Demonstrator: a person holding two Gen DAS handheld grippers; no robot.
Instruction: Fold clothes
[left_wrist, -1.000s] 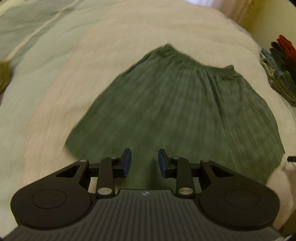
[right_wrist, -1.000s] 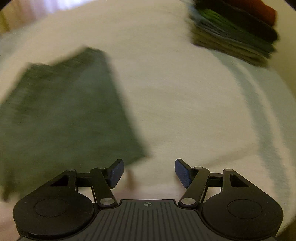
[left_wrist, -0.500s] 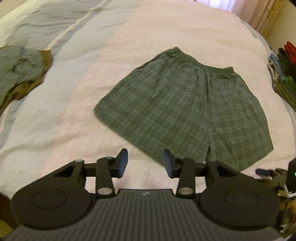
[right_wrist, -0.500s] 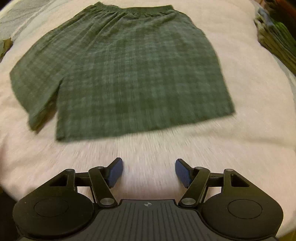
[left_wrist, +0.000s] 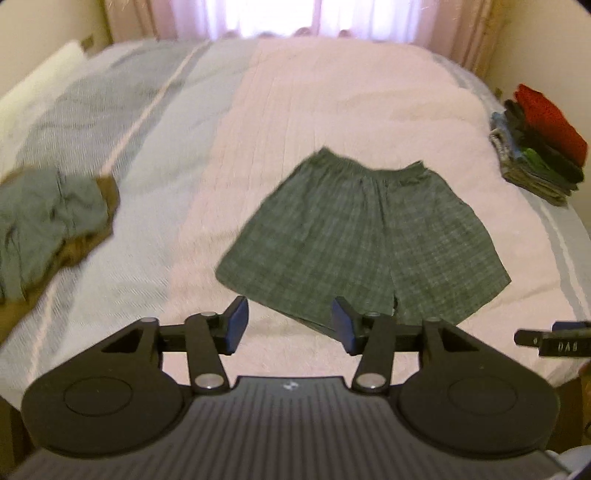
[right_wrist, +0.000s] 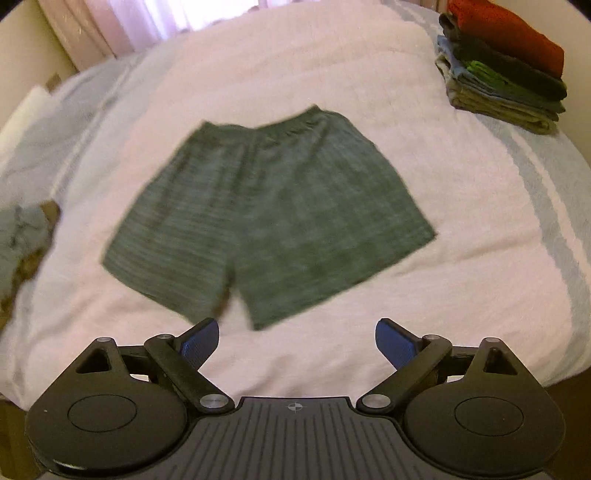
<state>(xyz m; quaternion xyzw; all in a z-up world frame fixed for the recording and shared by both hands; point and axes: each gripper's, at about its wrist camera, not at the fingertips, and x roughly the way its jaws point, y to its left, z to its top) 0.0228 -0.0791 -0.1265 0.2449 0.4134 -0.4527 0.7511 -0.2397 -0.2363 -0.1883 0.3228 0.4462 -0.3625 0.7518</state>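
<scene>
Green plaid shorts (left_wrist: 369, 236) (right_wrist: 266, 214) lie spread flat on the pale pink bedspread, waistband toward the window and leg hems toward me. My left gripper (left_wrist: 290, 325) hovers open above the near hem of the left leg, with nothing between its blue pads. My right gripper (right_wrist: 295, 341) is open too, held back from the shorts just short of the leg hems, empty. The tip of the right gripper (left_wrist: 554, 338) shows at the right edge of the left wrist view.
A stack of folded clothes (left_wrist: 539, 151) (right_wrist: 502, 70), red on top, sits at the bed's right edge. A crumpled grey-and-brown heap of garments (left_wrist: 51, 229) (right_wrist: 22, 240) lies on the left. Curtains (left_wrist: 258, 18) hang behind the bed.
Both grippers have pulled back and up from the shorts, so the whole bed now shows. Both have opened wider. The shorts lie still.
</scene>
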